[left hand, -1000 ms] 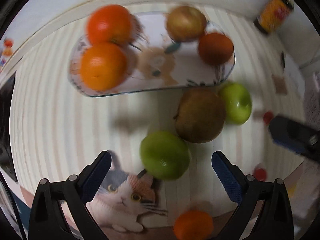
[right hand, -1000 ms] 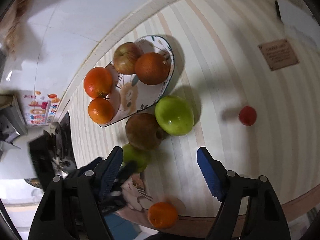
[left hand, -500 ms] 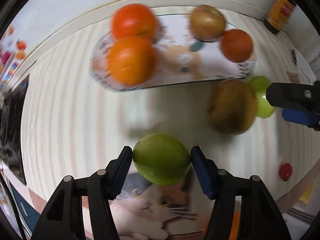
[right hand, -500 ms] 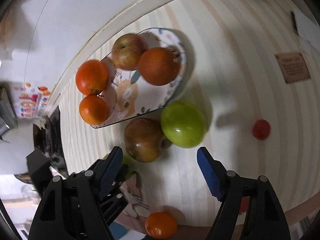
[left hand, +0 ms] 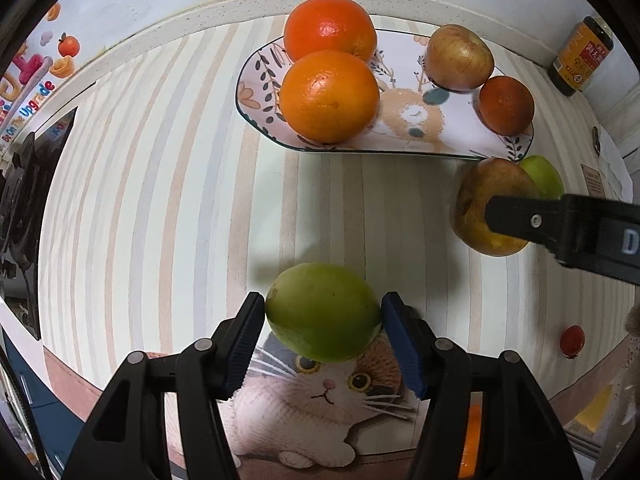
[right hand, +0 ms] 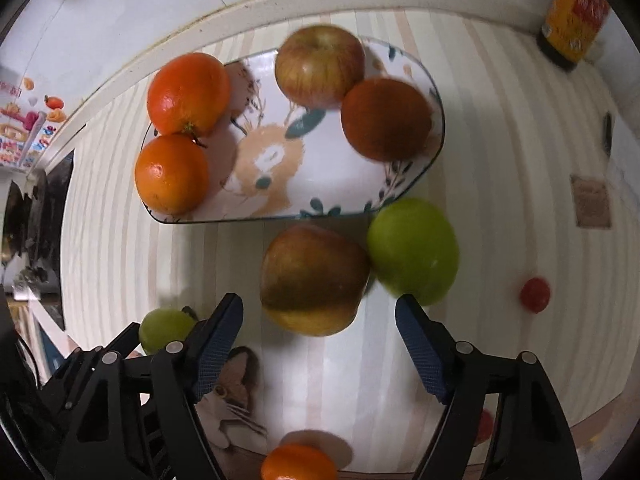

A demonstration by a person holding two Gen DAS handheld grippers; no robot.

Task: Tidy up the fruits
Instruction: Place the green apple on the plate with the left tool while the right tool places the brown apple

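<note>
My left gripper (left hand: 323, 332) is shut on a green apple (left hand: 323, 312) and holds it above the striped table, in front of the oval plate (left hand: 404, 128). The plate holds two oranges (left hand: 329, 95), a red-yellow apple (left hand: 459, 58) and a dark orange (left hand: 506, 105). My right gripper (right hand: 320, 344) is open, its fingers on either side of the near end of a brownish apple (right hand: 314, 278) lying just before the plate. A second green apple (right hand: 413, 251) touches it on the right. The held apple also shows in the right wrist view (right hand: 166, 328).
A cherry tomato (right hand: 535, 294) lies on the right. A small orange (right hand: 298, 462) sits at the table's front edge beside a cat picture (left hand: 320, 400). A yellow-labelled jar (left hand: 582, 56) stands at the back right by the wall.
My left gripper closed on the green apple and lifted it, moving left. My right gripper came down and forward toward the brownish apple, staying open.
</note>
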